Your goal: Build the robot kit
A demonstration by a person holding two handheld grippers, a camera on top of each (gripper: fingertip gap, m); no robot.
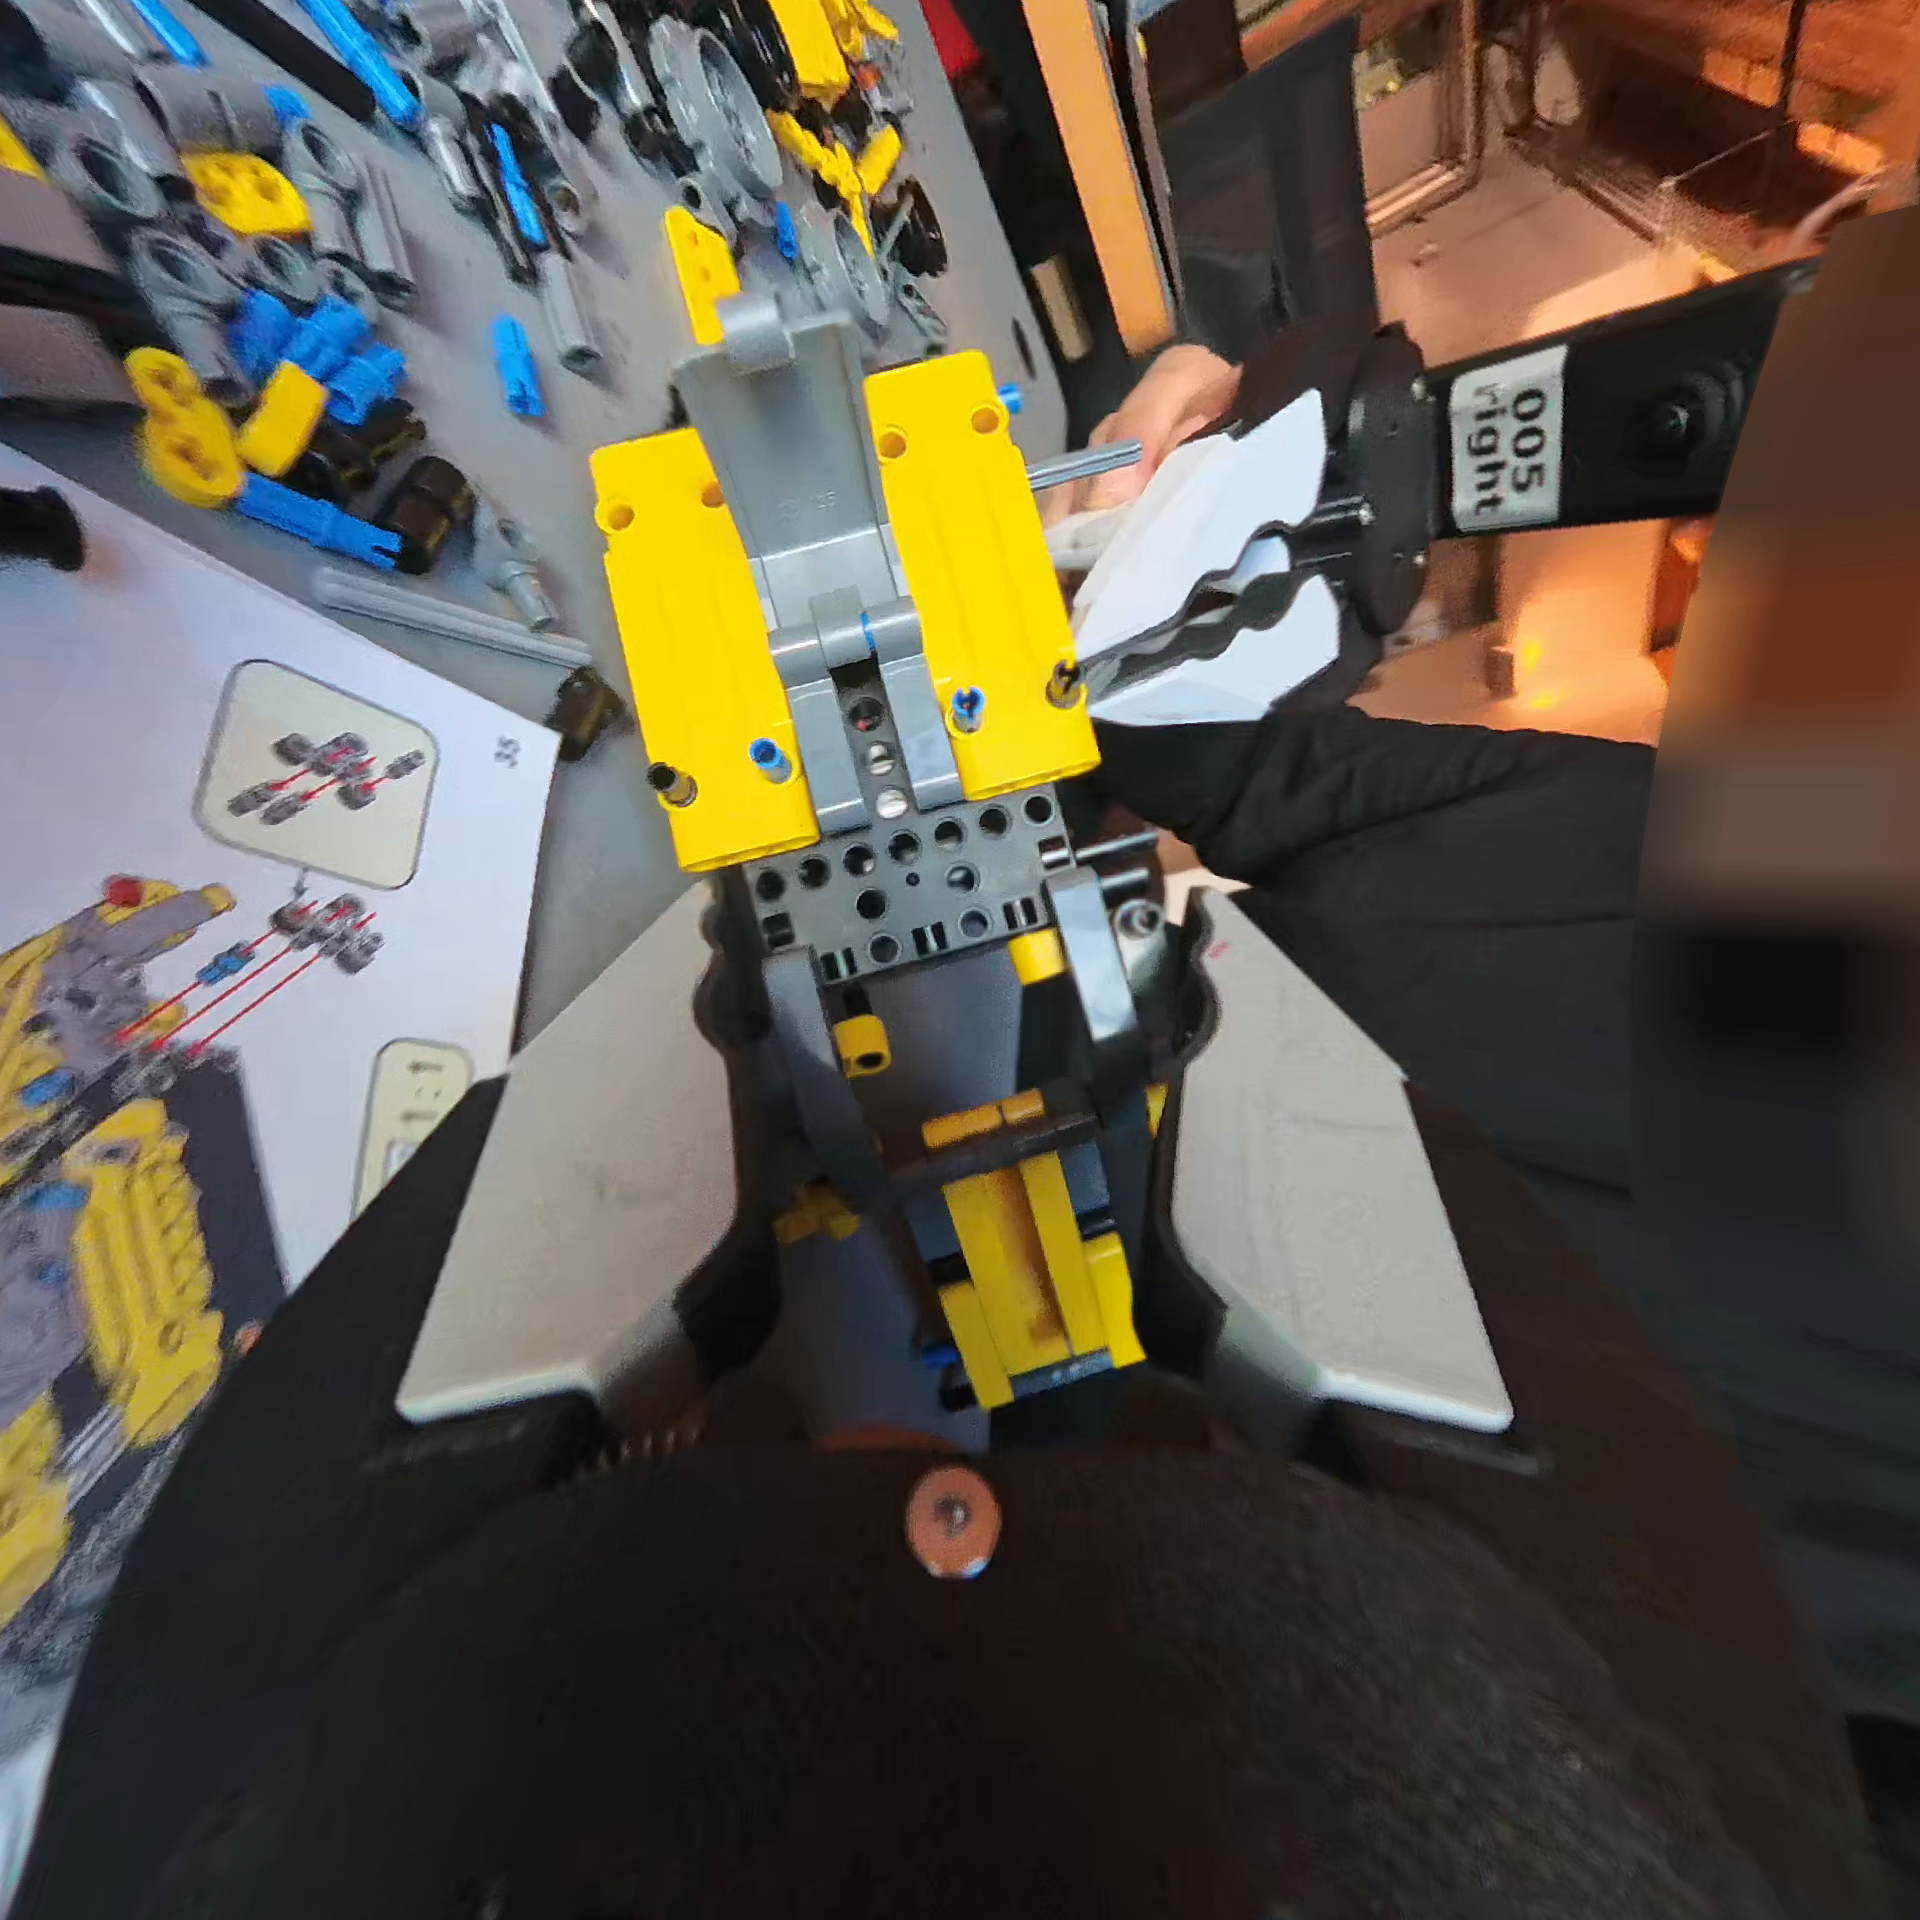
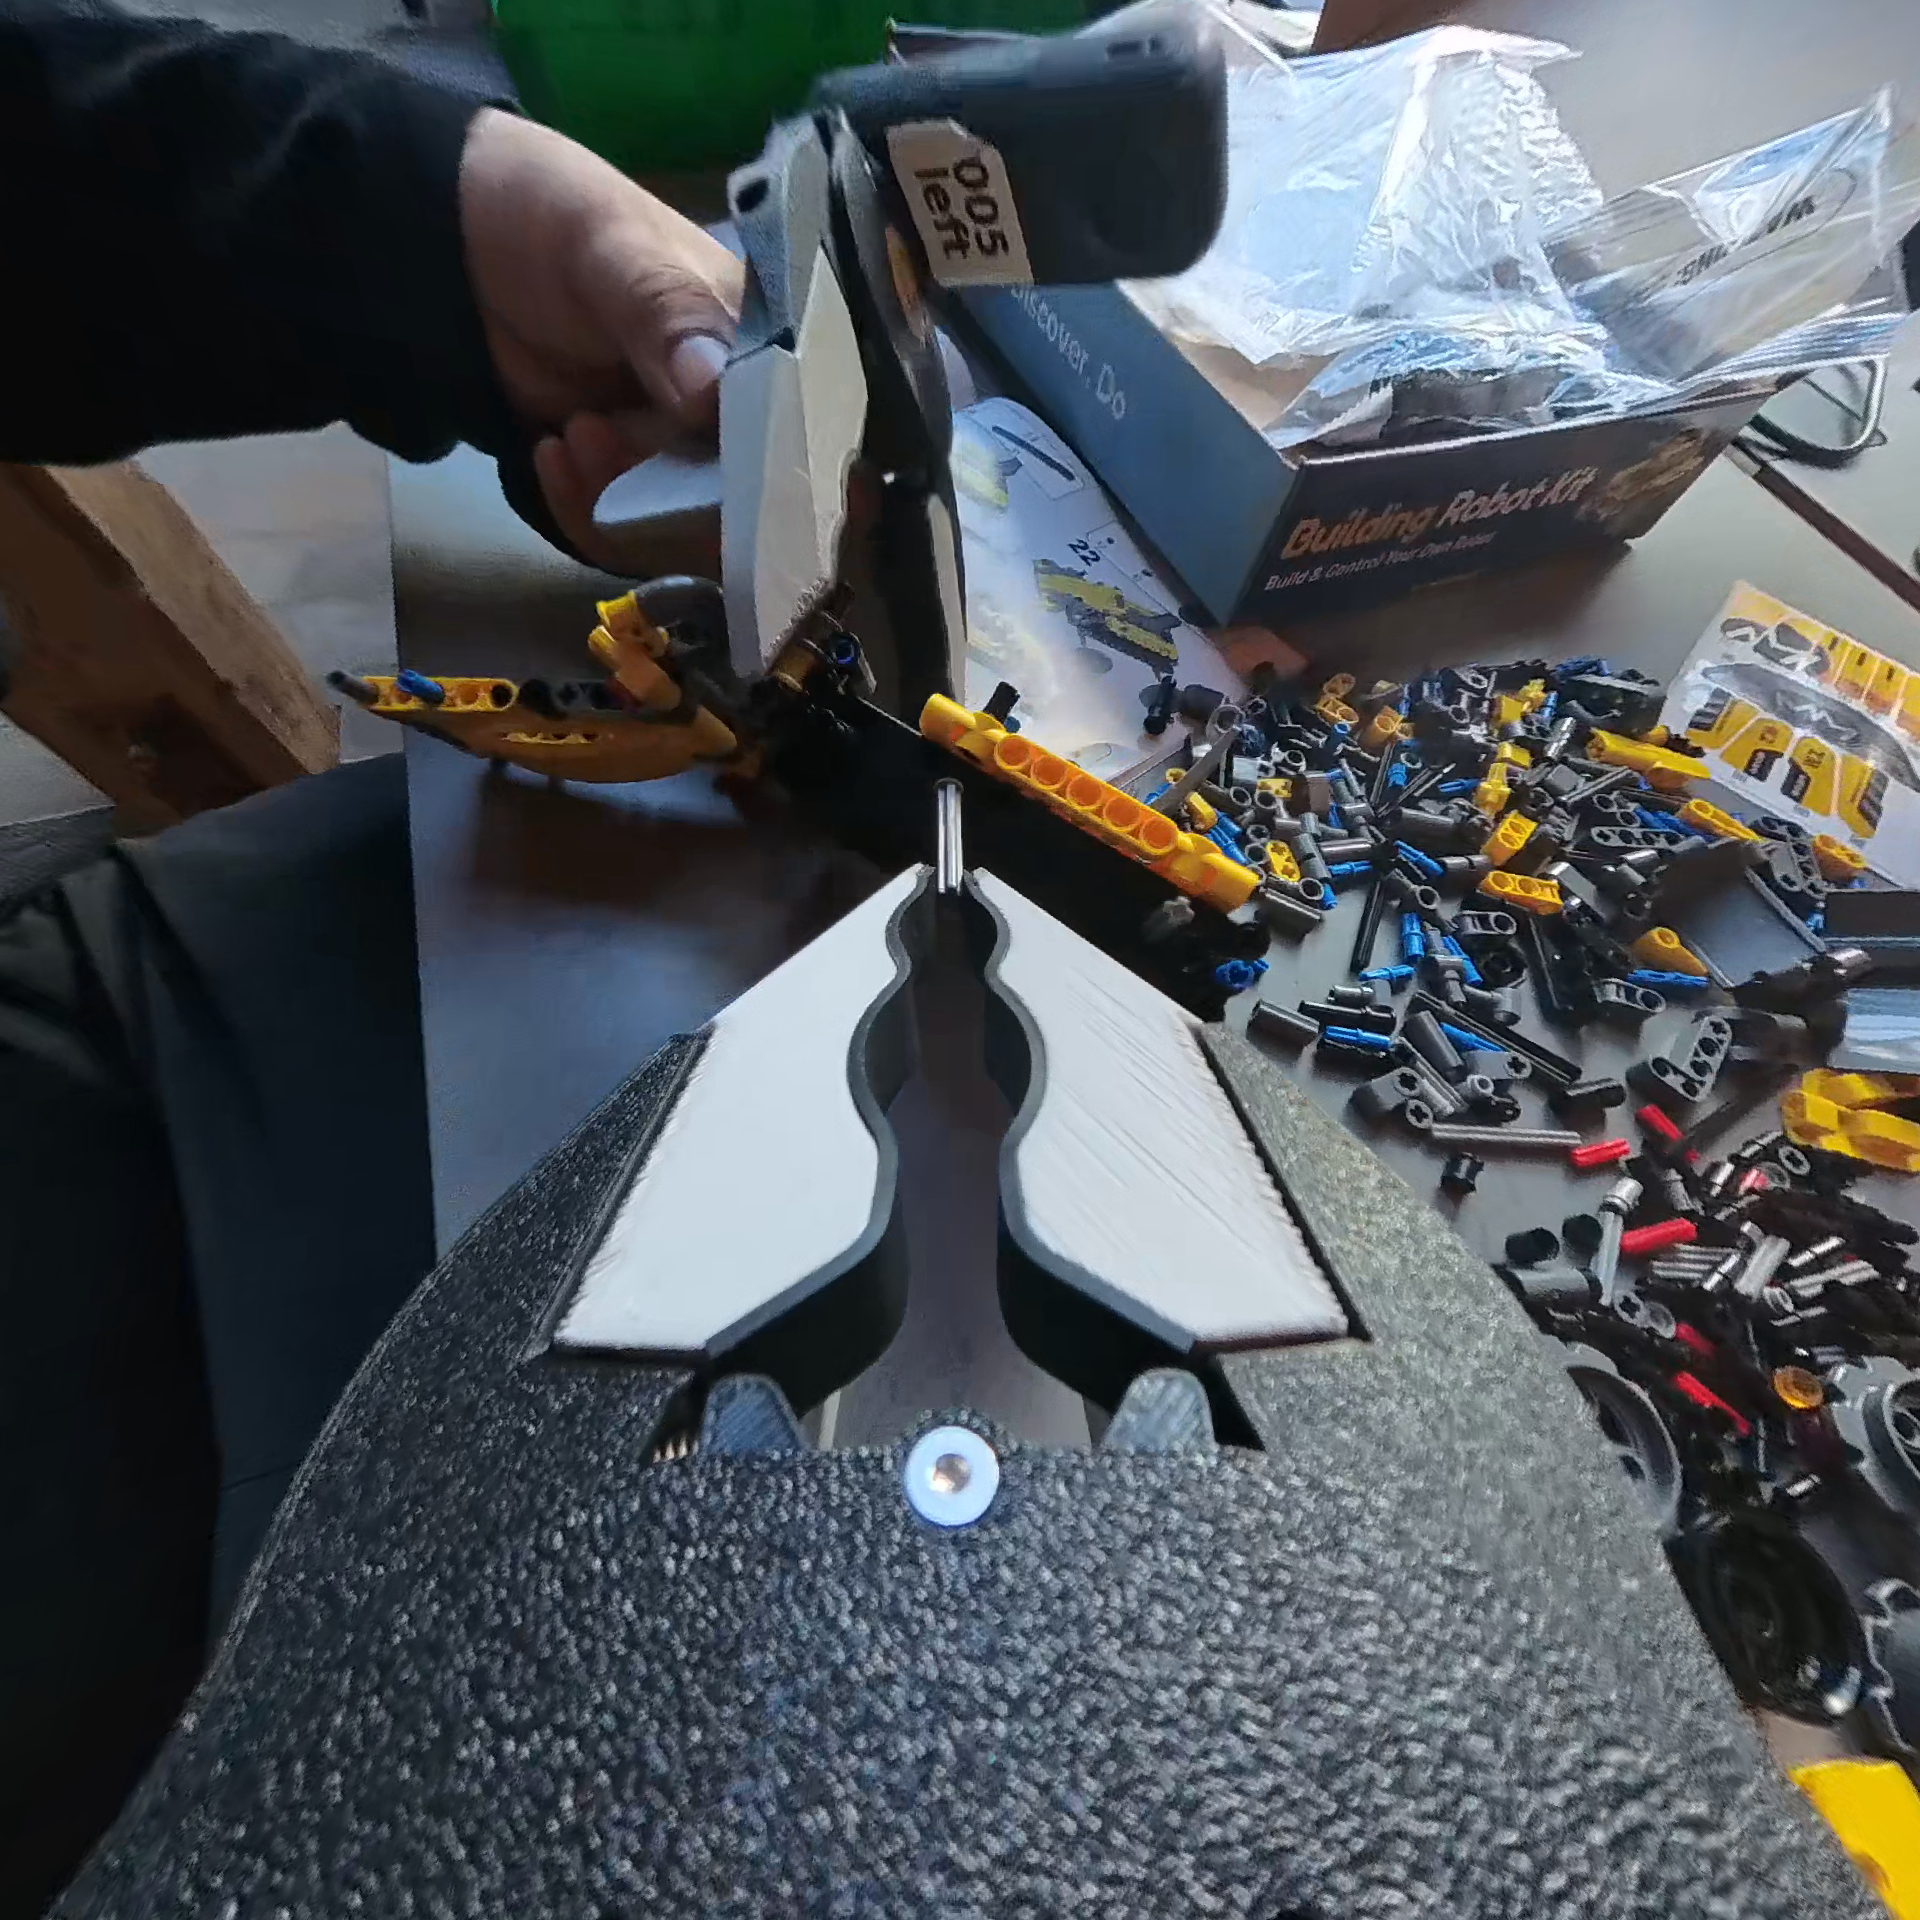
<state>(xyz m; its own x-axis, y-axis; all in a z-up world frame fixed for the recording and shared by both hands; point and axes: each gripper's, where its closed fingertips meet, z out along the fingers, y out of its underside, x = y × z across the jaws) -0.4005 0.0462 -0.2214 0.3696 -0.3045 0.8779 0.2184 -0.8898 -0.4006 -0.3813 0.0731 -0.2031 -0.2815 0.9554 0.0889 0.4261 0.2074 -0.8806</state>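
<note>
My left gripper (image 1: 945, 920) is shut on a yellow, grey and black brick model (image 1: 831, 623), gripping its dark lower part and holding it above the table. The model's two yellow panels point away from the camera. My right gripper (image 2: 948, 878) is shut on a thin grey axle (image 2: 948, 826). The axle's tip points at the model (image 2: 1081, 800), close under its yellow beam. In the left wrist view the right gripper (image 1: 1081, 665) has its tips at the lower right corner of the right yellow panel (image 1: 977, 561). In the right wrist view the left gripper (image 2: 800, 623) grips the model from above.
A heap of loose black, blue, yellow and red parts (image 2: 1507, 935) covers the grey table (image 2: 582, 914), also in the left wrist view (image 1: 312, 312). An open instruction booklet (image 1: 312, 914), a kit box (image 2: 1351, 499) with plastic bags (image 2: 1455, 208), a sticker sheet (image 2: 1808, 727) and black wheels (image 2: 1766, 1621) lie around. About 5 cm separates my left fingertips from my right.
</note>
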